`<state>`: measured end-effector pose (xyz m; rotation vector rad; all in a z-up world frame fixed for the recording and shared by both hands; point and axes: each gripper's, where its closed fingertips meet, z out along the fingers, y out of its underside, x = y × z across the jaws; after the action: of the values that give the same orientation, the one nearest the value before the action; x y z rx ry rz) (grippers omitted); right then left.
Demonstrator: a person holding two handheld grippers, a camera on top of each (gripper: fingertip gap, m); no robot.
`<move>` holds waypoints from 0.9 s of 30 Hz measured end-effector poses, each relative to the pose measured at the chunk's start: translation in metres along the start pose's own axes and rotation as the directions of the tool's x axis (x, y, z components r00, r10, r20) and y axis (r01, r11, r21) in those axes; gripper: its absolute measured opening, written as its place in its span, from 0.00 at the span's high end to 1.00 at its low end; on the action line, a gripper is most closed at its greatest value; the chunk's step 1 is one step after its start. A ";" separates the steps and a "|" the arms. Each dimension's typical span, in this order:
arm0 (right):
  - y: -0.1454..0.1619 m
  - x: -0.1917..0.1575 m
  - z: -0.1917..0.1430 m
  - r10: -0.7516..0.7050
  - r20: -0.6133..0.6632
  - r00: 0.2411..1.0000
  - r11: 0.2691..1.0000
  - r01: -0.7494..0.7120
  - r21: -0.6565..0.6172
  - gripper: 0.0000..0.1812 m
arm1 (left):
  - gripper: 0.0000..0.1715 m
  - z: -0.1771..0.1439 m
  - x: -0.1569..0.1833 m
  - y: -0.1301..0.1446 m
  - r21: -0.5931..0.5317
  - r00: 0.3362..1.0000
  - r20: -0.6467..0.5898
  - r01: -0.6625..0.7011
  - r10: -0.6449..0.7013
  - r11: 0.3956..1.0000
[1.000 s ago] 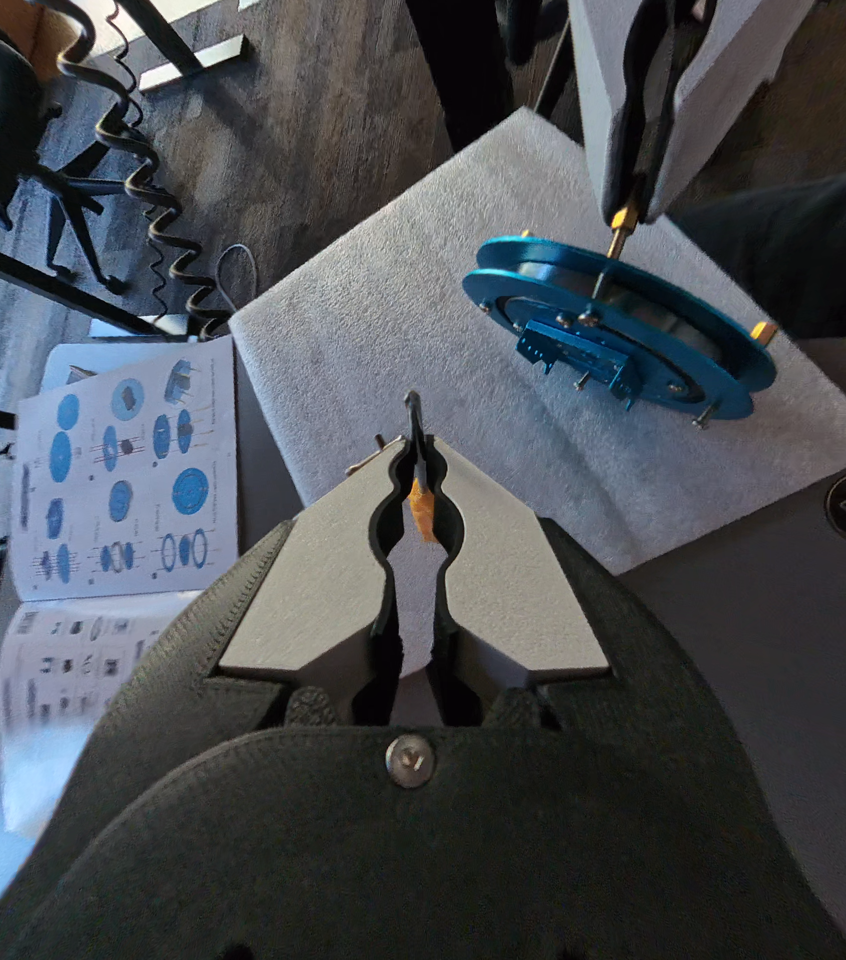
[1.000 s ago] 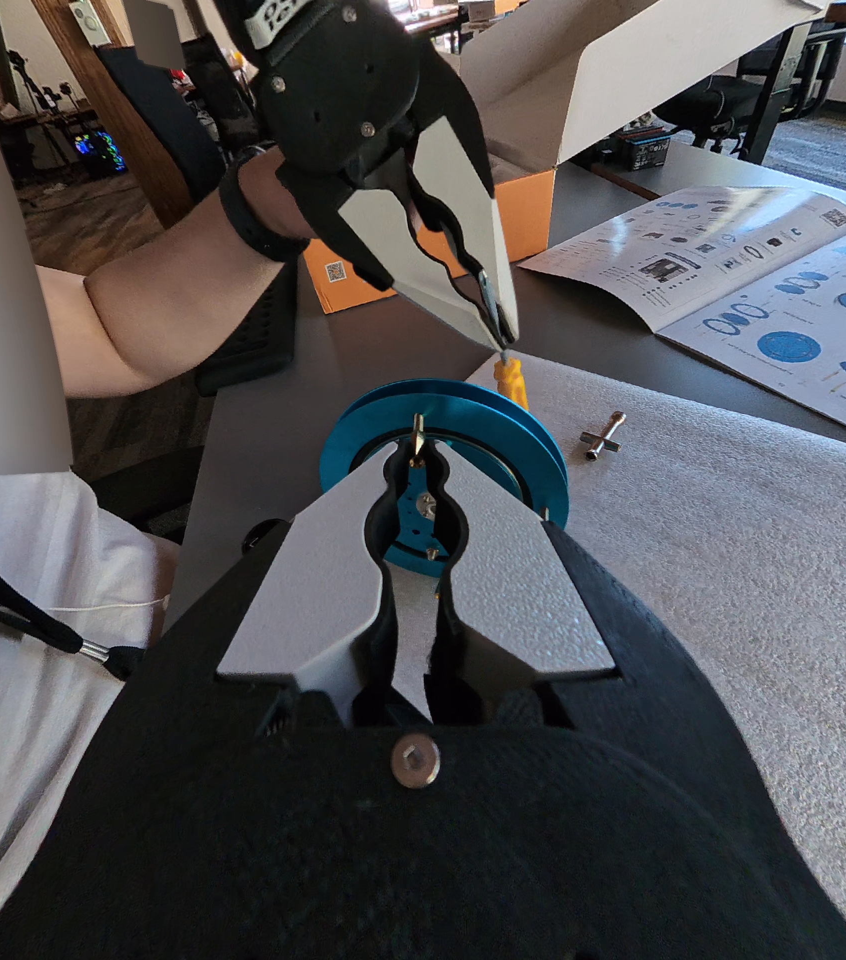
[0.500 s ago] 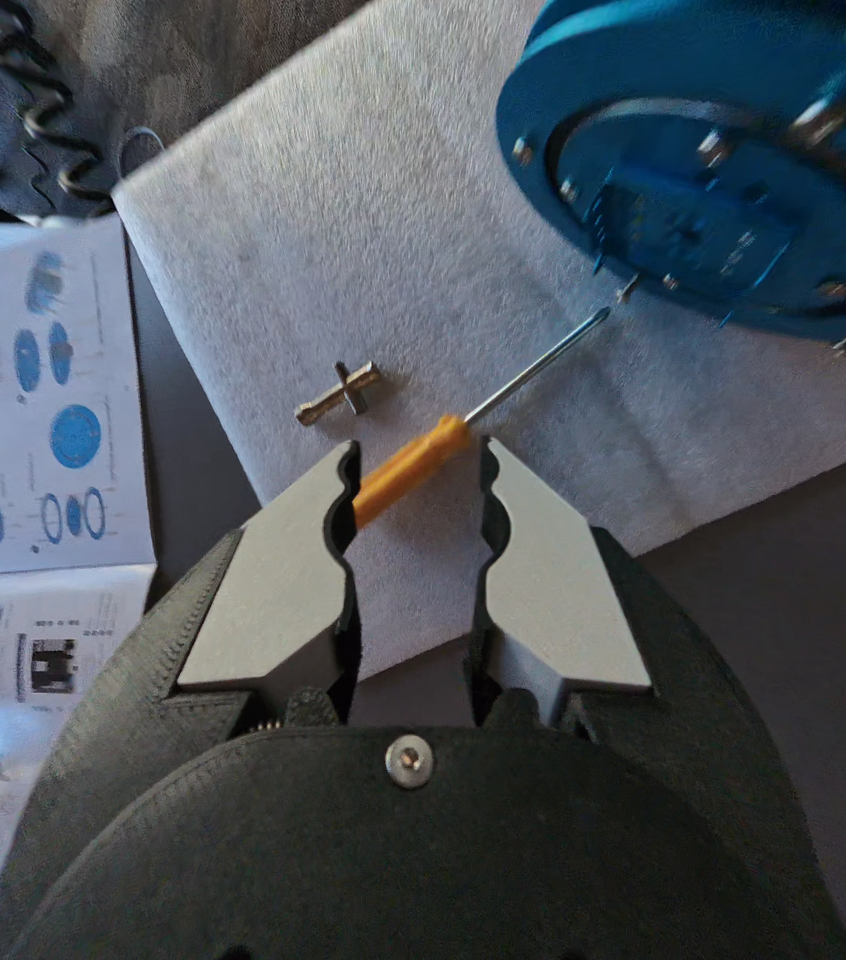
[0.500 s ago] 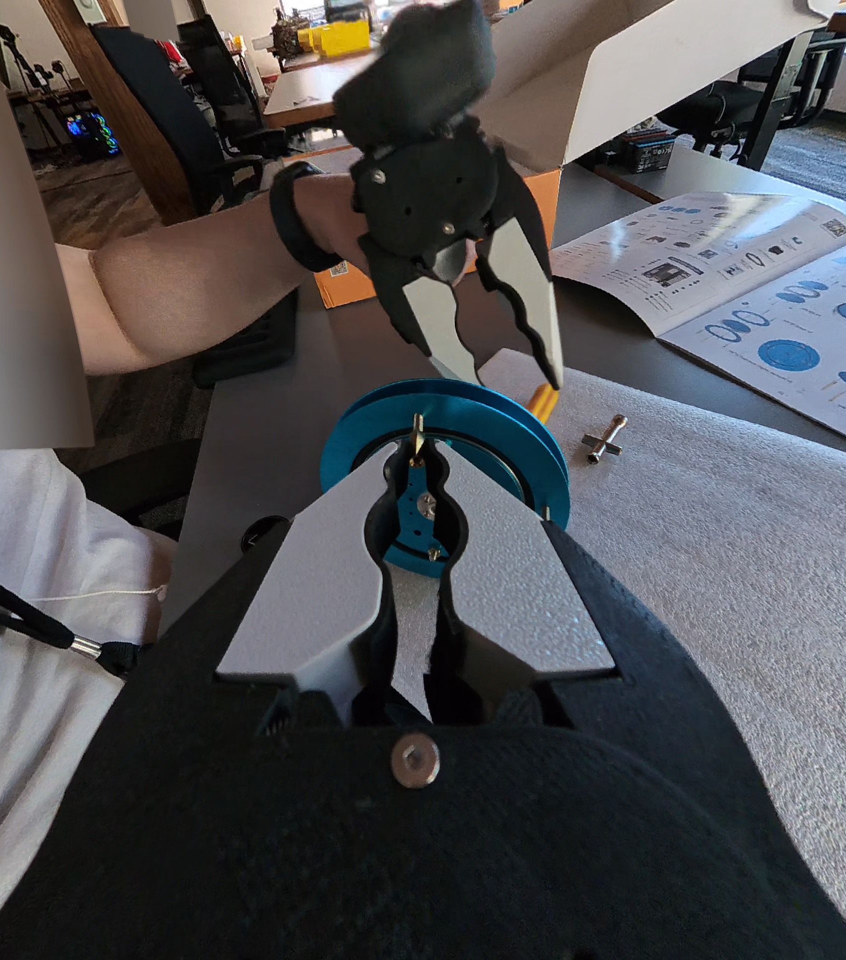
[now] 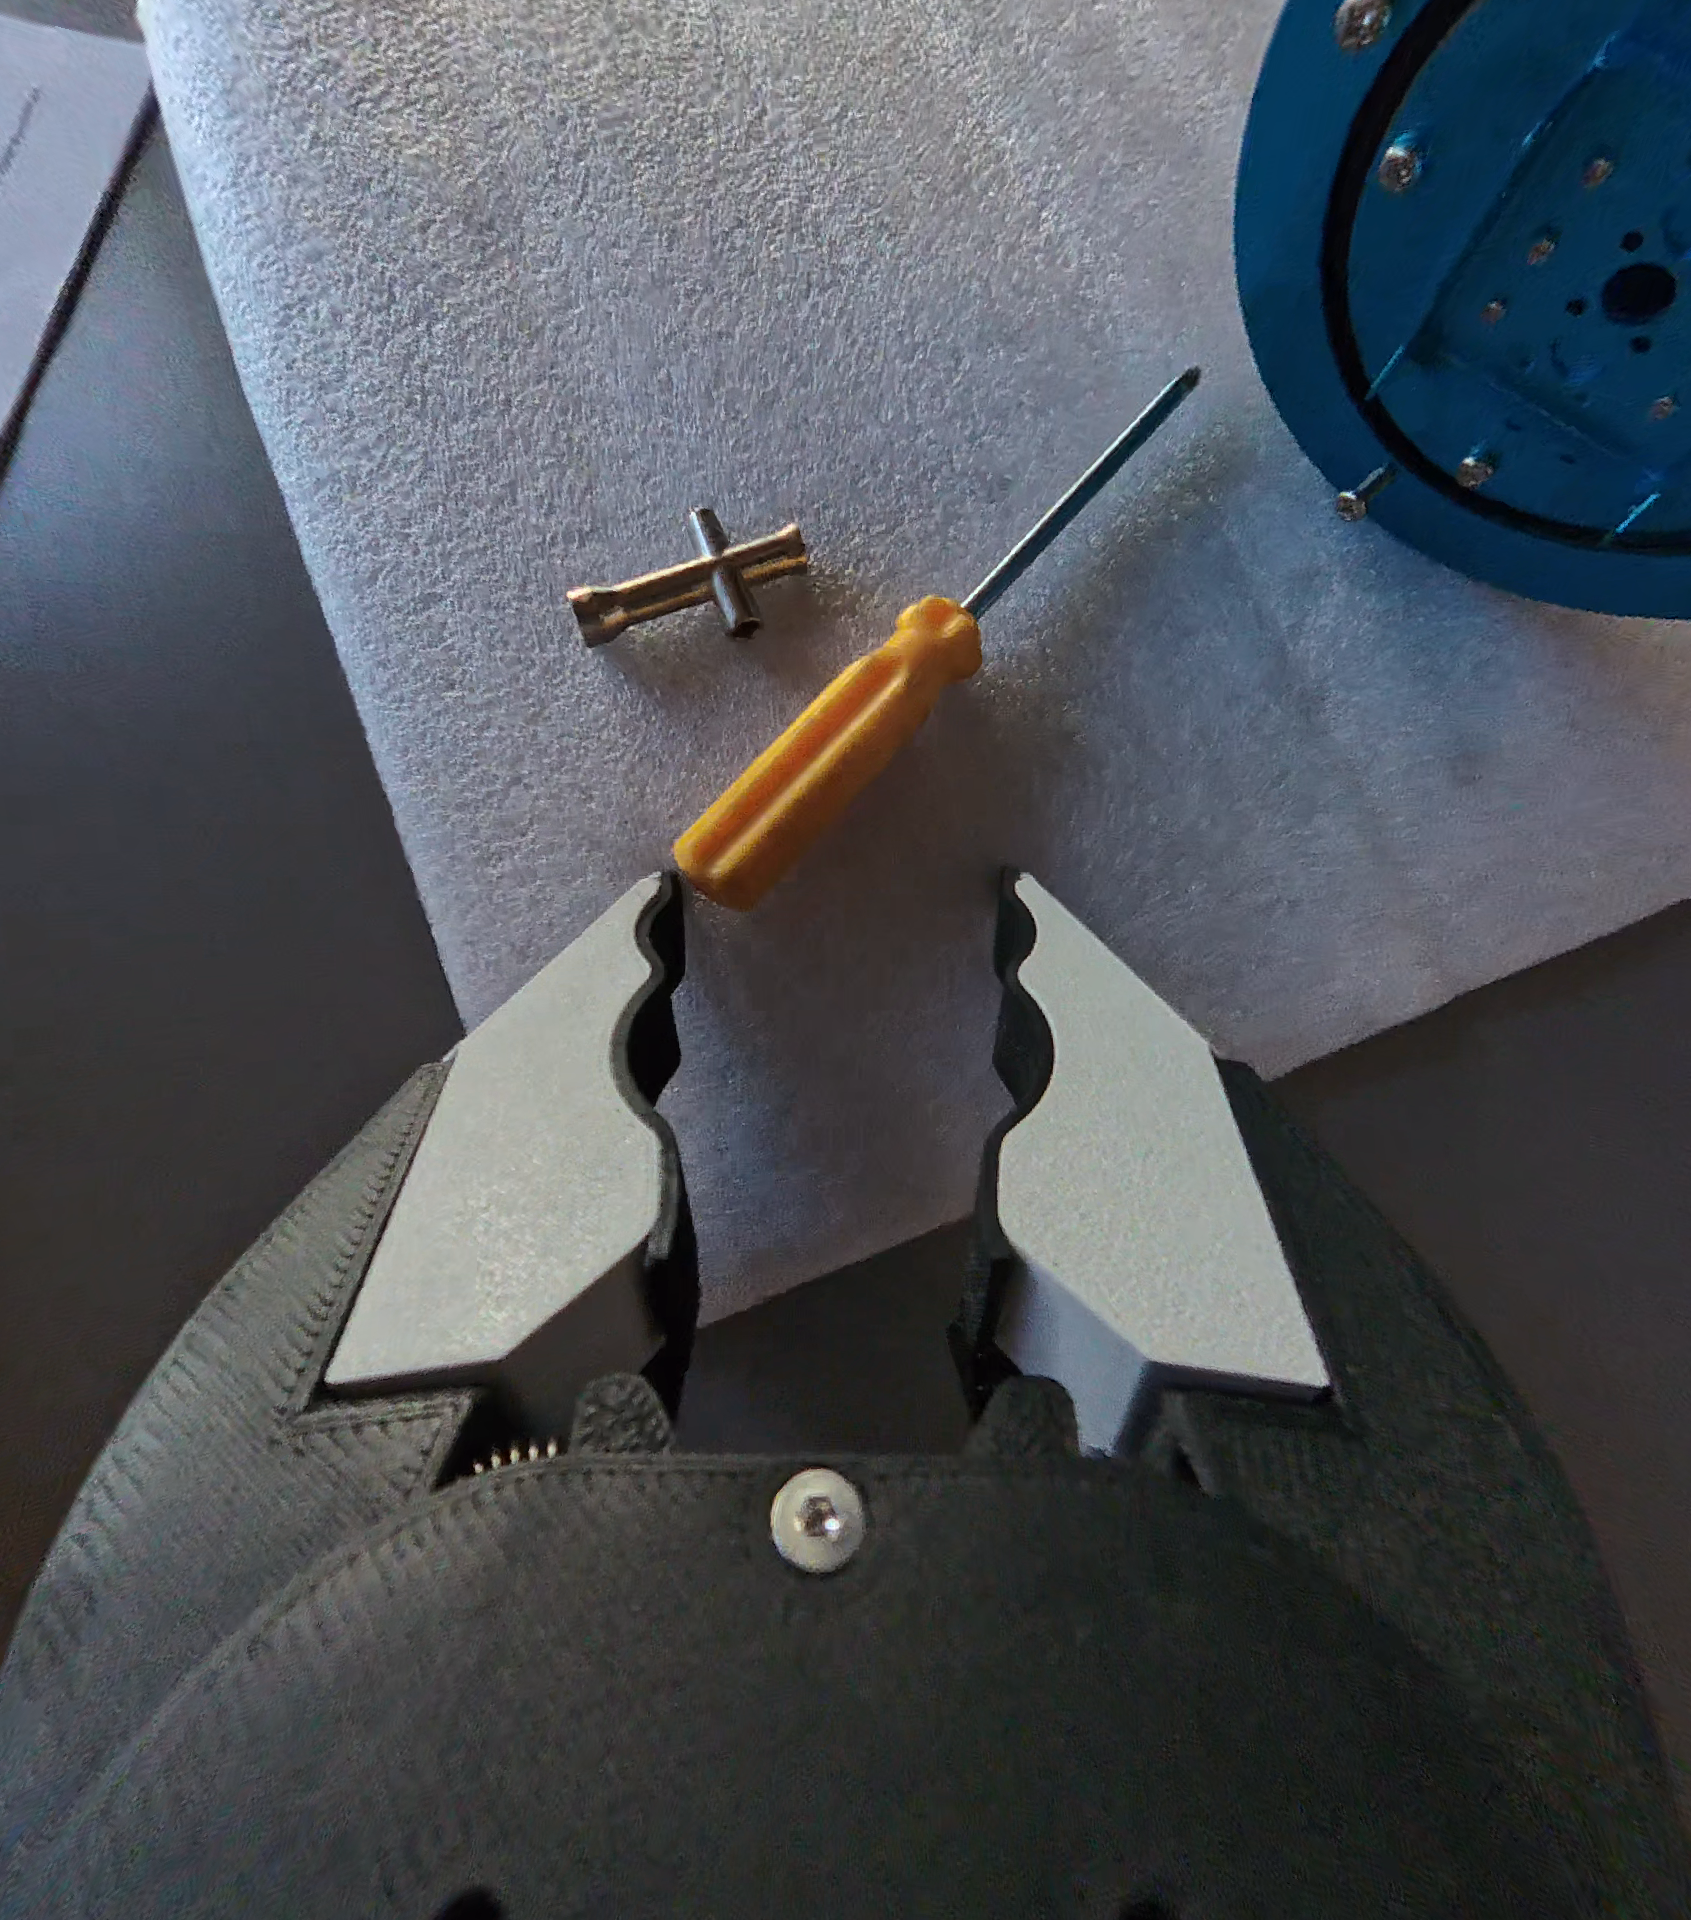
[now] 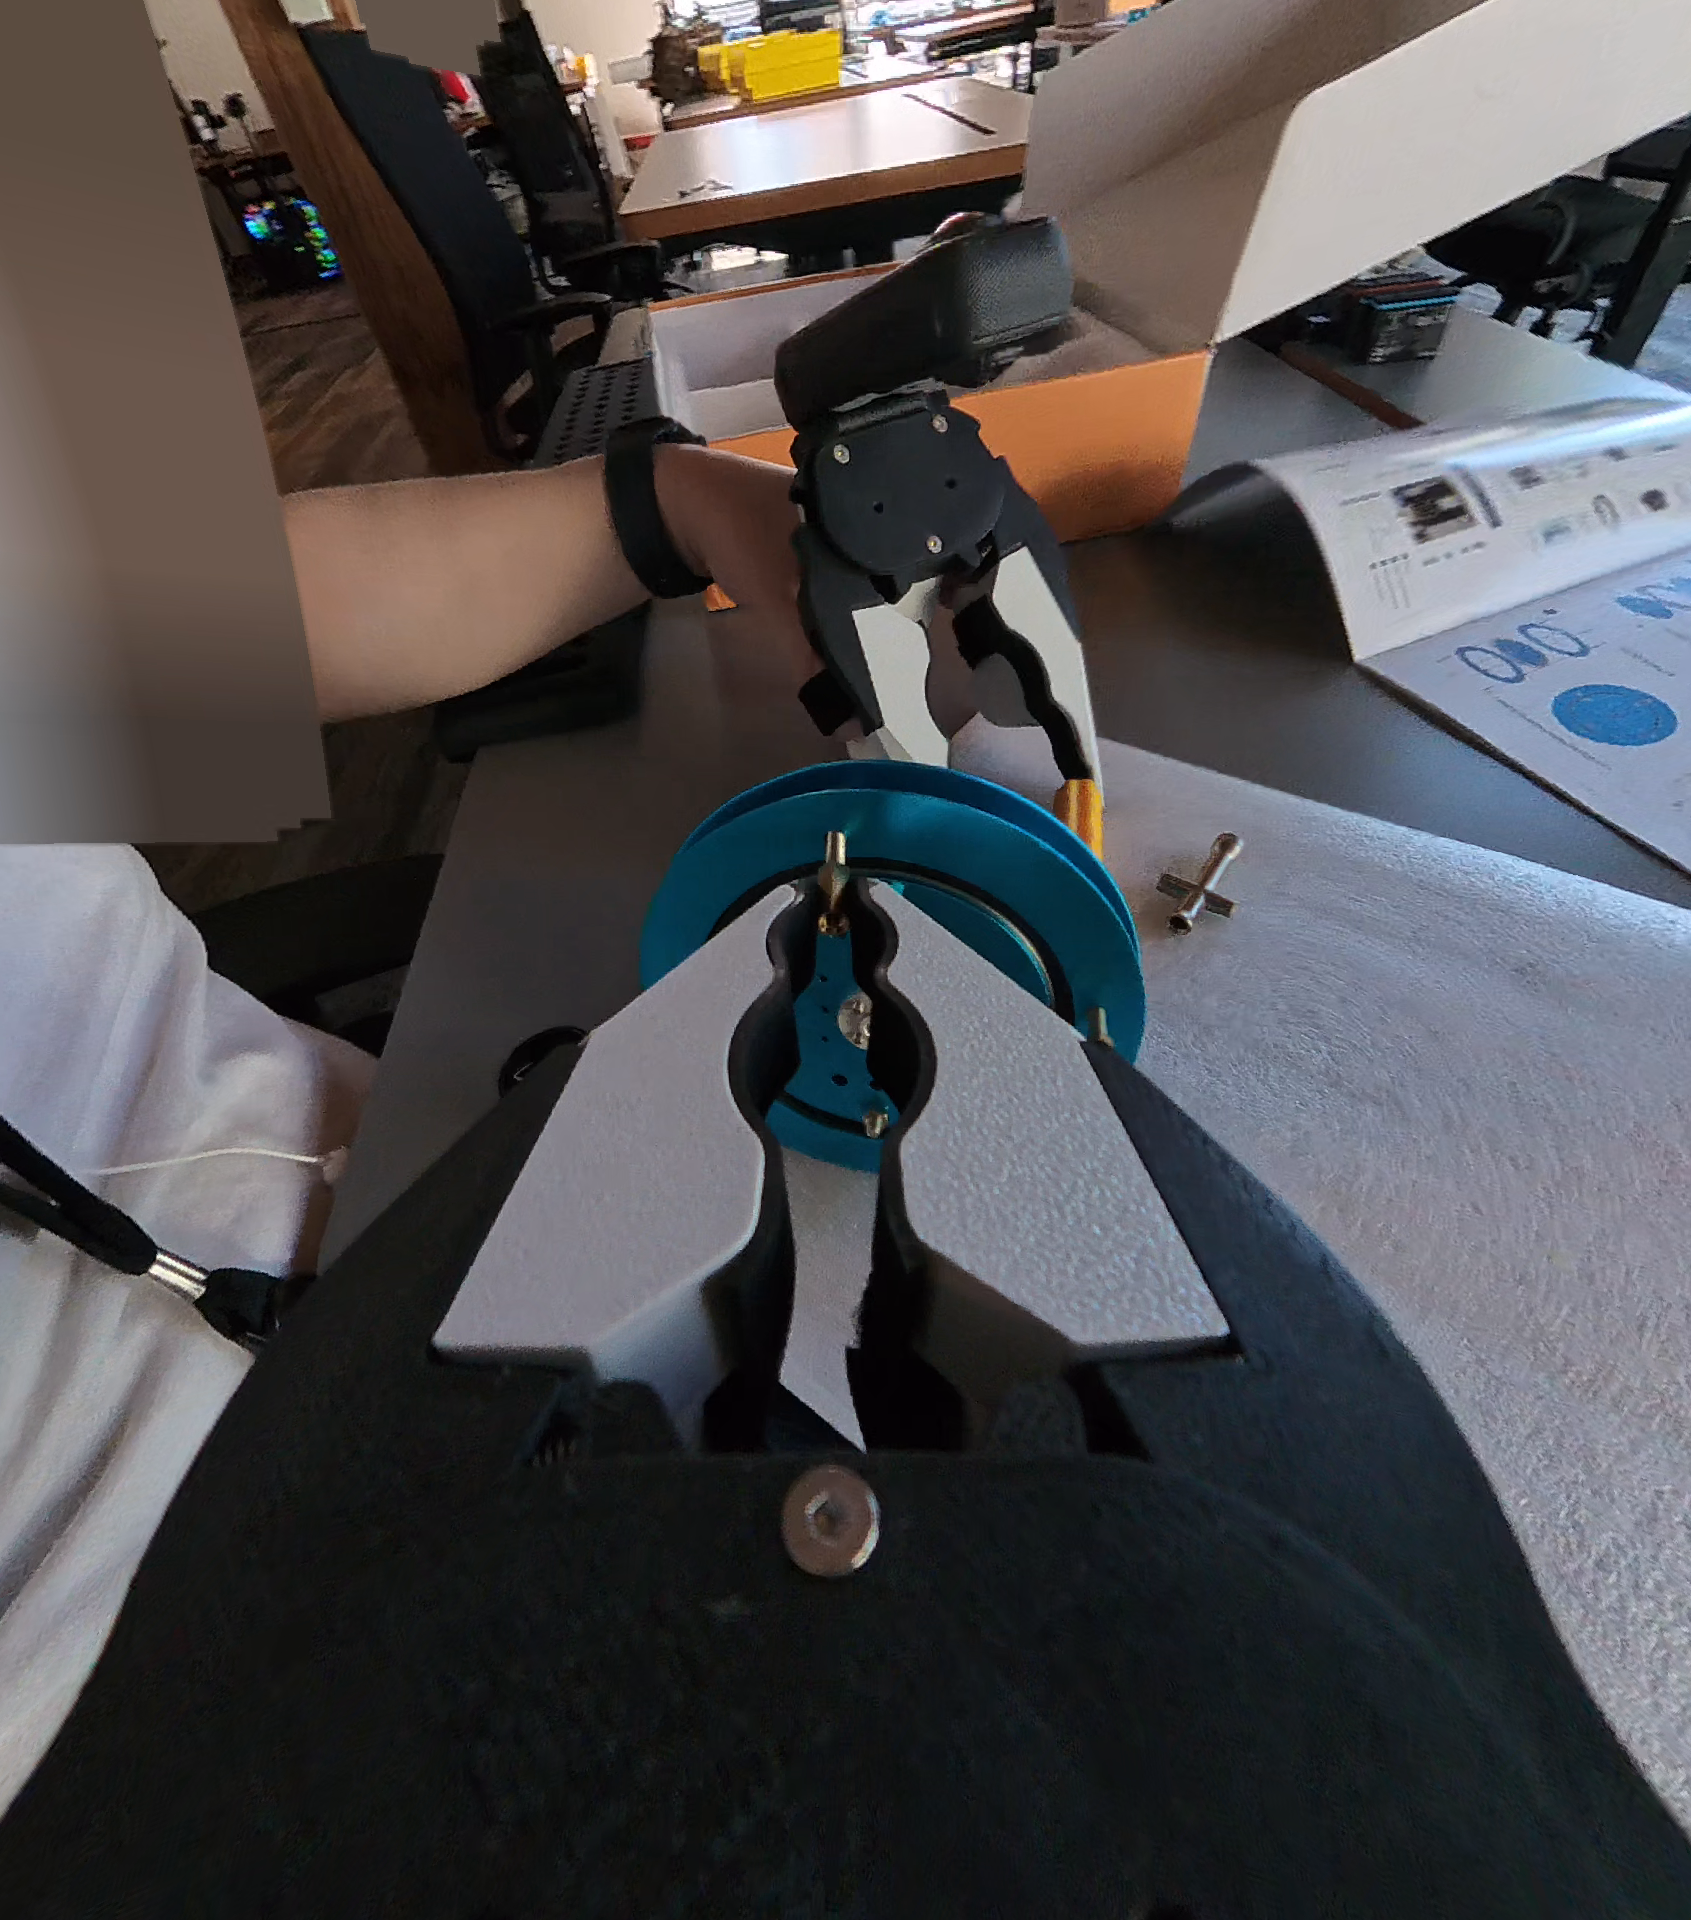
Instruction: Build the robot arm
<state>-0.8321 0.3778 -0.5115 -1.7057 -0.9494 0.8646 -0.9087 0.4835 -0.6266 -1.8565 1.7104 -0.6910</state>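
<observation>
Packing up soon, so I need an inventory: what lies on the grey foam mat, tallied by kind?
Screwdriver: 1
Cross wrench: 1
Blue wheel: 1, held by the right gripper
Total: 3
The left gripper is open and holds nothing; its fingertip is at the screwdriver's handle.

An open-plan office or workshop — long desks [image 6: 820, 166], swivel chairs [image 6: 467, 260], yellow parts bins [image 6: 768, 62] behind.

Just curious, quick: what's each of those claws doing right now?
Left gripper: open, holding nothing; screwdriver lies at its tips.
Right gripper: shut on a brass post of the blue wheel.
</observation>
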 end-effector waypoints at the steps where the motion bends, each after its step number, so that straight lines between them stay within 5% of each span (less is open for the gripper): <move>1: -0.001 -0.002 0.003 -0.008 0.025 1.000 1.000 0.008 -0.001 0.97 | 0.65 -0.005 0.003 0.005 0.000 1.000 0.016 0.016 -0.016 1.000; 8: -0.006 -0.012 0.029 -0.043 0.175 0.984 0.998 0.050 -0.037 0.97 | 0.65 -0.031 0.023 0.032 -0.004 0.996 0.081 0.050 -0.049 0.999; 27: 0.001 -0.044 0.041 -0.059 0.219 0.974 0.995 0.075 -0.068 0.98 | 0.67 -0.042 0.055 0.045 0.053 0.981 0.169 0.088 -0.095 0.995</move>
<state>-0.8870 0.3548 -0.5190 -1.6561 -1.1929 0.9953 -0.9659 0.4239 -0.6244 -1.9141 1.4973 -0.5817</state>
